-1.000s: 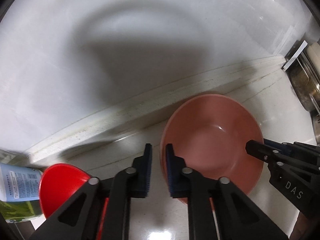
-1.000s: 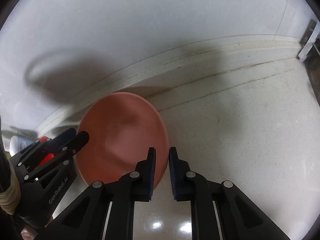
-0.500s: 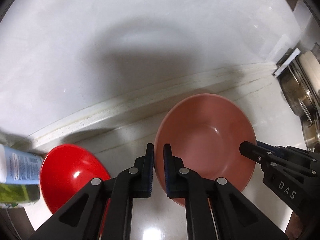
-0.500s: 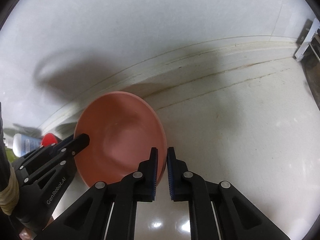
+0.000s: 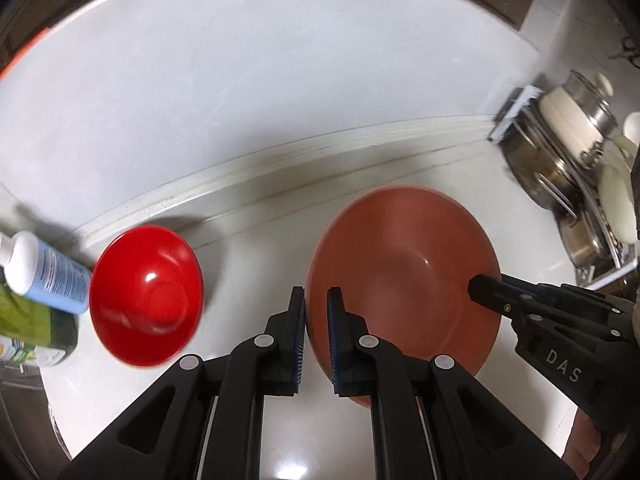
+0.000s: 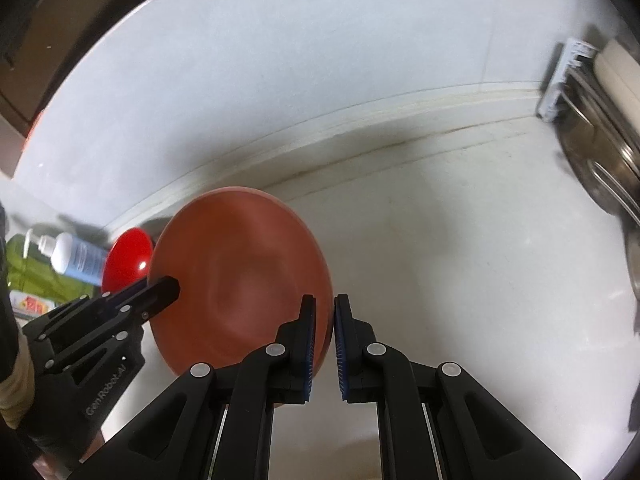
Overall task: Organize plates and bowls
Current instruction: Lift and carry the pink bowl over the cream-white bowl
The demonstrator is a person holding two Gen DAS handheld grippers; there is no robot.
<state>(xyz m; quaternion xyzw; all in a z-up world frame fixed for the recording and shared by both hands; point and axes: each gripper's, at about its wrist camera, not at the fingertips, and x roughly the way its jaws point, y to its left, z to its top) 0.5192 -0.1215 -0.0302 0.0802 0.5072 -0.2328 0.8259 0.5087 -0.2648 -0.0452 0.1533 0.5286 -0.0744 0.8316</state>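
A terracotta pink bowl (image 5: 404, 272) is held above the white counter by both grippers. My left gripper (image 5: 316, 312) is shut on its left rim. My right gripper (image 6: 324, 320) is shut on its right rim; it also shows in the left wrist view (image 5: 484, 294). The pink bowl also shows in the right wrist view (image 6: 240, 280), with the left gripper (image 6: 170, 286) at its left edge. A glossy red bowl (image 5: 146, 296) sits on the counter to the left, and also shows in the right wrist view (image 6: 128, 258).
A blue and white bottle (image 5: 44, 272) lies at the far left over green packaging (image 5: 24, 320). A dish rack (image 5: 568, 184) with steel pots and lids stands at the right. The white wall and its ledge (image 5: 280, 156) run behind the counter (image 6: 460, 260).
Both grippers have risen with the pink bowl and pulled back from the wall. The red bowl, the bottle and the dish rack have come further into view.
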